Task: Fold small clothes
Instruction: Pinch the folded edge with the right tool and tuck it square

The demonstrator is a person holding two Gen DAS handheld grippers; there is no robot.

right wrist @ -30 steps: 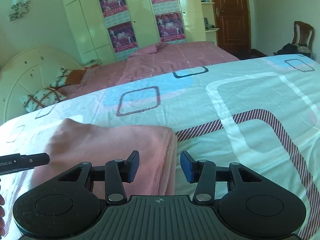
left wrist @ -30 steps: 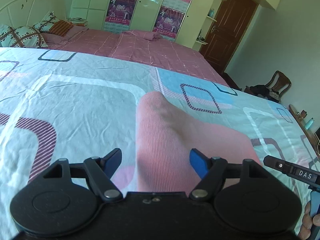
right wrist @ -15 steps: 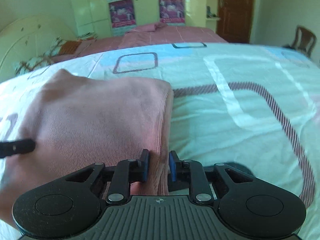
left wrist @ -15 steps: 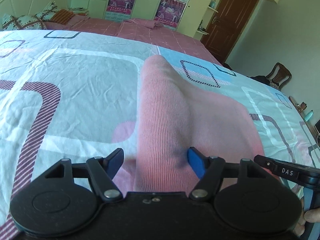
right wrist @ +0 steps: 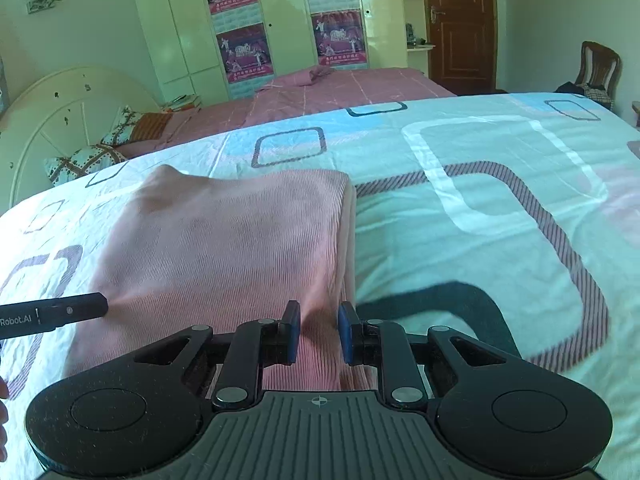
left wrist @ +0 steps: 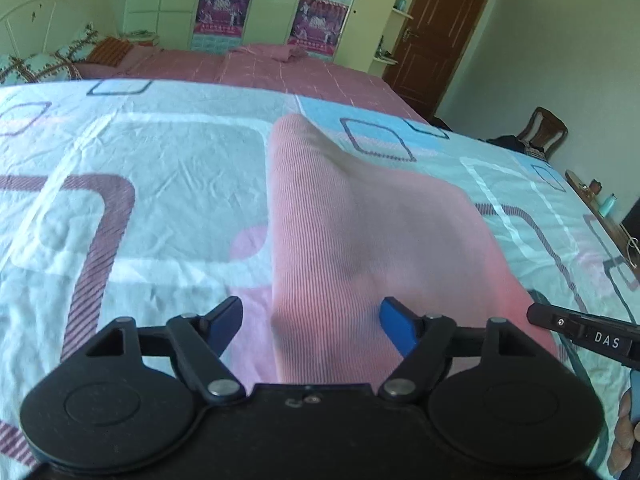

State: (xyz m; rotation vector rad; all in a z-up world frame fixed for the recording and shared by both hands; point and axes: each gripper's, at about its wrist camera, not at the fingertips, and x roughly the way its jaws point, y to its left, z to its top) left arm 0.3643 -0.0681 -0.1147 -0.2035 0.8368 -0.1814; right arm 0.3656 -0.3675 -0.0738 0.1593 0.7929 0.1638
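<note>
Pink ribbed garment lies folded on the patterned bedsheet. Right gripper has its jaws narrow, pinching the garment's near right edge. Left gripper is spread wide, straddling the near left edge.

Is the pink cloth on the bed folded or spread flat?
Folded: the pink cloth shows stacked layers along its right edge, where the right tongs pinch it.

One pink garment, two grippers, two beds, one chair
</note>
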